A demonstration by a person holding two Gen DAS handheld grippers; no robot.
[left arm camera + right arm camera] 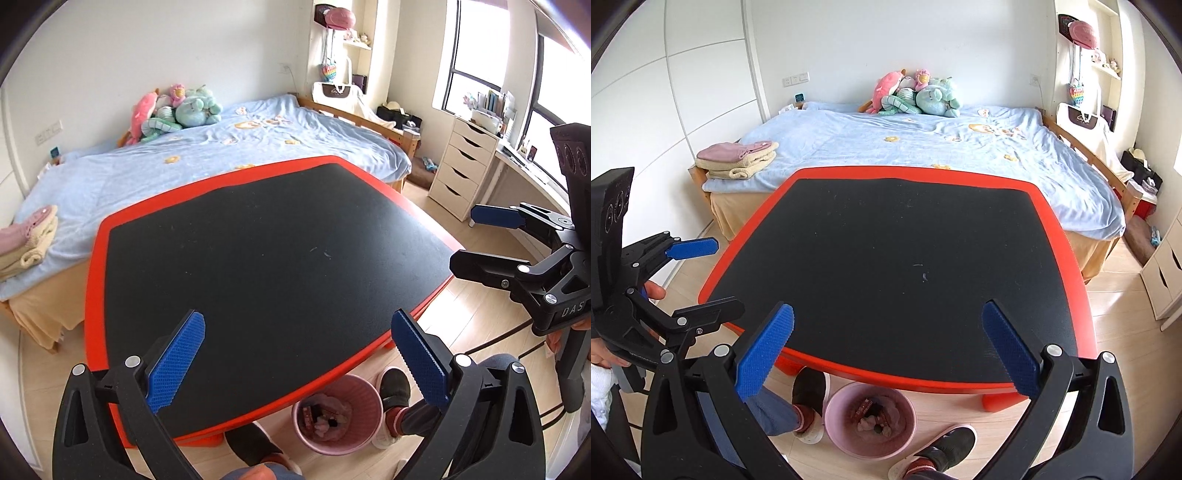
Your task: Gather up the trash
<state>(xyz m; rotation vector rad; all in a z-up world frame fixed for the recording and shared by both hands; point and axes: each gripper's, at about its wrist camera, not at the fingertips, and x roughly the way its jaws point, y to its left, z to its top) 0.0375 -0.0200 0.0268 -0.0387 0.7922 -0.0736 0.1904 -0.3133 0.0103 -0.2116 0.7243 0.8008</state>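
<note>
While both grippers' fingers (pixel 177 363) (pixel 1010 352) gape empty, the pink bin (pixel 834 413) (under the table (pixel 1060 236)) holds trash (pixel 873 417).

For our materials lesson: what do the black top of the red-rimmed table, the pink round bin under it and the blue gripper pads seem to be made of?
Black top of the red-rimmed table: probably foam or rubber mat, matte, finely grained.
Pink round bin: likely plastic, smooth, ribbed wall; trash inside.
Blue gripper pads: seemingly moulded rubber or plastic, dotted grip texture, on the open right gripper and open left gripper.

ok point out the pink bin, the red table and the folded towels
pink bin (pixel 834 424): right wrist view, left rim
red table (pixel 1067 258): right wrist view, right red border
folded towels (pixel 738 162): right wrist view, cream towel in the stack
</note>
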